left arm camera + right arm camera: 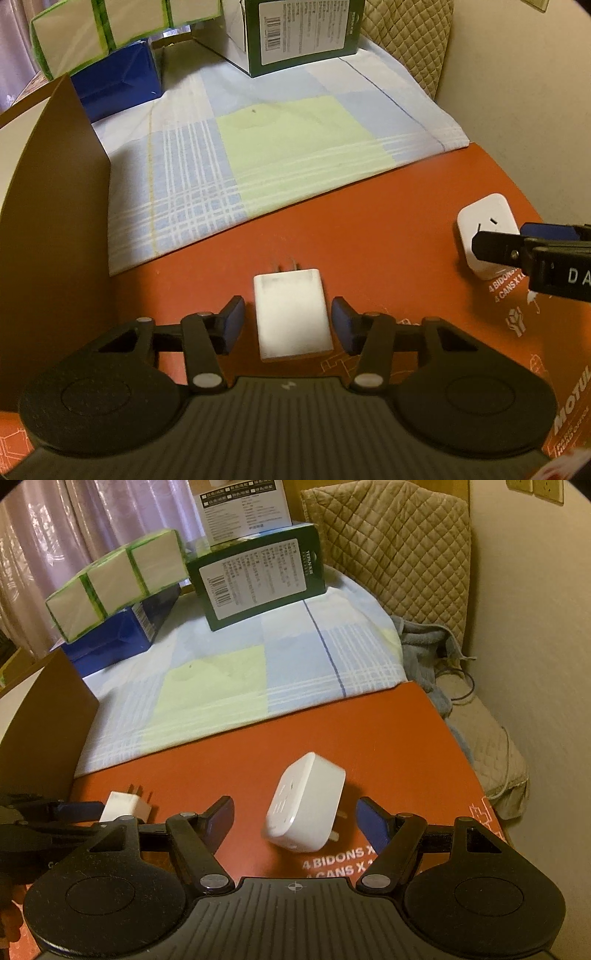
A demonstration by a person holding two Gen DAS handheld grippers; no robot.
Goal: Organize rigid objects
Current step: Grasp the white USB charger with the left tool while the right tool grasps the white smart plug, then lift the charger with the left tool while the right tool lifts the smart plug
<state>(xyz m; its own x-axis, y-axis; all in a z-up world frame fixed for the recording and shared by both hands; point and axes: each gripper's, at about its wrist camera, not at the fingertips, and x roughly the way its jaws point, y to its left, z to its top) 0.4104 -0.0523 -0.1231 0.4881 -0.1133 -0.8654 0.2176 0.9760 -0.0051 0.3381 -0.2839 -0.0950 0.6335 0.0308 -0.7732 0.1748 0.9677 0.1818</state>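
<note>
A flat white USB charger (292, 314) with two prongs lies on the red cardboard (369, 229). My left gripper (287, 320) is open with a finger on each side of it, small gaps showing. A white socket adapter (304, 803) lies tilted on the cardboard, prongs pointing right. My right gripper (295, 821) is open around the adapter without touching it. The adapter (484, 229) and the right gripper's fingers (498, 247) show at the right of the left wrist view. The charger (125, 805) shows at the left of the right wrist view.
A blue-green checked cloth (258, 155) lies beyond the cardboard. A dark green box (258, 579), a blue box (110, 635) and a green-edged white pack (114, 579) stand at its far side. A brown board (55, 221) rises at the left. A quilted seat (391, 546) is at the right.
</note>
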